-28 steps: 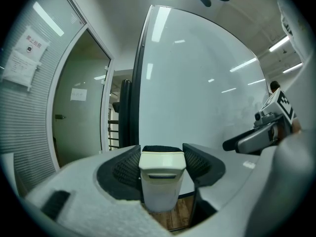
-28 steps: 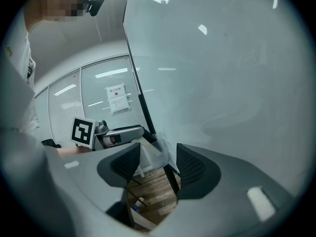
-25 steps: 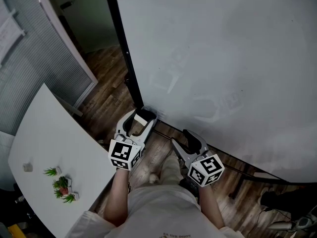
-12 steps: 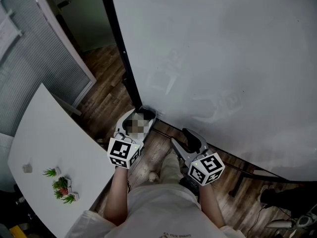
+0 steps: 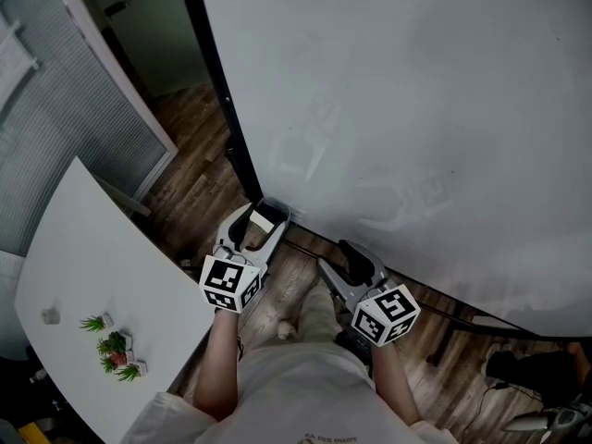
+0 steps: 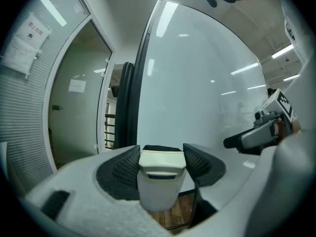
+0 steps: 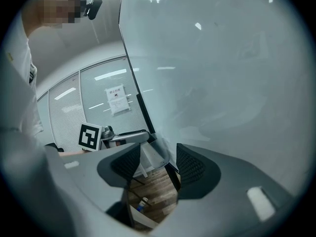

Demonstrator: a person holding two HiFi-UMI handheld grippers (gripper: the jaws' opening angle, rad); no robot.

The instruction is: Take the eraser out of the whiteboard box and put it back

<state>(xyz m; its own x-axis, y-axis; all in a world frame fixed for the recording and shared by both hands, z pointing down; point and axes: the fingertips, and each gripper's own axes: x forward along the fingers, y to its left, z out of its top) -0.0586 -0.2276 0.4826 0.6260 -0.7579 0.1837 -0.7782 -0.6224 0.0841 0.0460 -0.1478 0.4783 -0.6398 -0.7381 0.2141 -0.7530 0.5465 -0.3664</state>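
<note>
Now, one eraser (image 6: 159, 177) — white, clamped in left hand-held gripper (image 5: 262, 215), near lower left corner of one whiteboard (image 5: 416, 91); right hand-held gripper (image 7: 157, 162) empty, jaws apart — three small plants (image 5: 115, 345) on counter (image 5: 83, 248).

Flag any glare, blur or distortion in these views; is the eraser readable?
Head view: even light, sharp; only faint reflections on the board. Left gripper view: fisheye bend, dark corners, ceiling-light streaks on the board; eraser crisp in the left claw. Right gripper view: same fisheye, hazy glare across the board, mosaic patch top left.
</note>
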